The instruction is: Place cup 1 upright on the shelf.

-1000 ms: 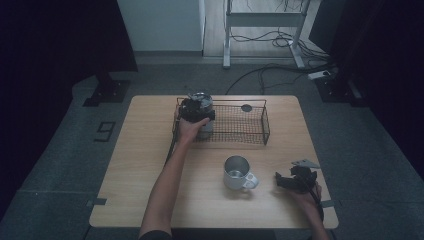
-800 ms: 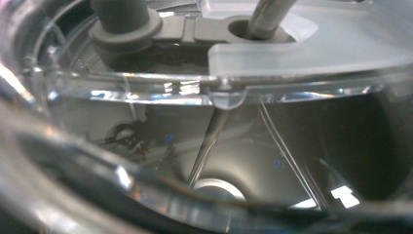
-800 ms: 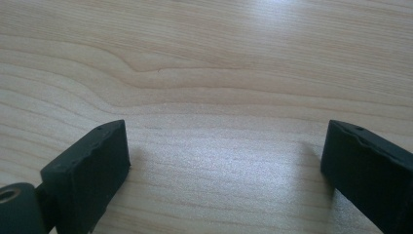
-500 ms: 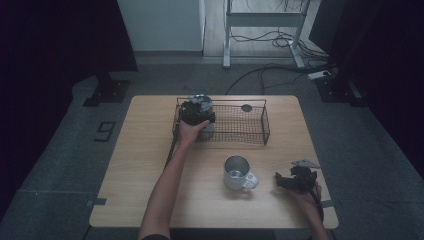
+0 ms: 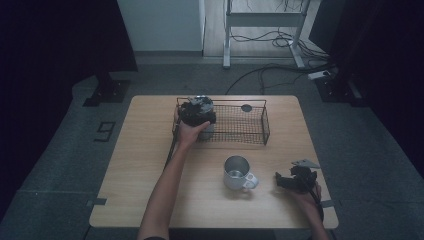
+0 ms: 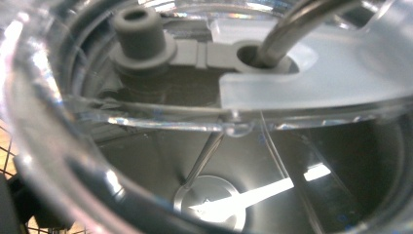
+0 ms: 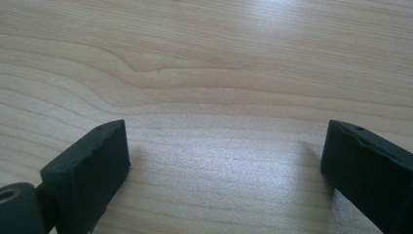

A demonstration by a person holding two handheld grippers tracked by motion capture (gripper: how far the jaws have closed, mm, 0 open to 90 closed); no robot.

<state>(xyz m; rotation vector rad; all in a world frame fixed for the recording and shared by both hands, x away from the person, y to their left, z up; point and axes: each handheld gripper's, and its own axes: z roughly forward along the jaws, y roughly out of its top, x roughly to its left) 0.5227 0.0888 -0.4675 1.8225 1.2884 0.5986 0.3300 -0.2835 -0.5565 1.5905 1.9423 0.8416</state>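
Tumbler [image 5: 202, 107]: a lidded steel cup with a clear lid and a metal straw, standing in the left end of the wire basket [image 5: 252, 120] at the back of the counter [image 5: 150, 165].
Left tool [image 5: 196, 113]: right over the tumbler, its jaws having just been opening — released as far as I can judge, though the pads themselves are hidden; the left gripper view looks straight down through the lid.
Right tool [image 5: 295, 181]: resting on the counter near the front right, jaws apart with bare wood between them — holding nothing.
Risk – tipping: if the left tool lifts off at a slant it may catch the straw or lid rim and topple the tumbler against the basket wall.
Risk – mug [image 5: 237, 172]: it stands between the two arms, so a careless pull-back of the left forearm could knock it.
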